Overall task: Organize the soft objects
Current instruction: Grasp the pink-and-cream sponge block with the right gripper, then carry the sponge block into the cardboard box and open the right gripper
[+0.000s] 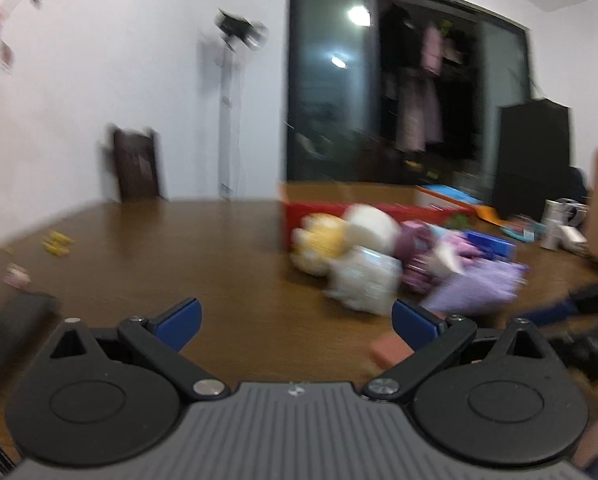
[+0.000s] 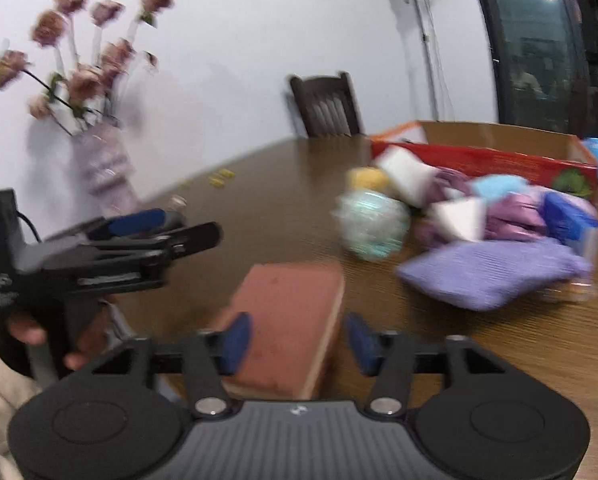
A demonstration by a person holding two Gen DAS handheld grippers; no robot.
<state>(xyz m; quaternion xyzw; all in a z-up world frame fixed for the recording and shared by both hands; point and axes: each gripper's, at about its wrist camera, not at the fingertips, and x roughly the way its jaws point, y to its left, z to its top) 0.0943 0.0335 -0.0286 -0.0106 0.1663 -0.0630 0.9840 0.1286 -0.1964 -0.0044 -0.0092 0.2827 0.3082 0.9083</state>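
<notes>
Closing squarely on the brick-red sponge [image 2: 295, 320] looks right — it lies on the bench [image 2: 283, 216] between the right tongs [image 2: 297, 342], whose pads stand off it. Left tongs [image 1: 295, 320] gape, empty. Only the right view shows the flowers [image 2: 79, 64]; only the left, the hanging clothes [image 1: 423, 92].

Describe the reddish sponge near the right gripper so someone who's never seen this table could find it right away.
Start at the brown wooden table and find the pile of soft things in front of the red cardboard box. Nearer than the pile, alone, lies the brick-red sponge, between the open right gripper's blue fingers. It is the only flat red block, with a pale layer along its side.
</notes>
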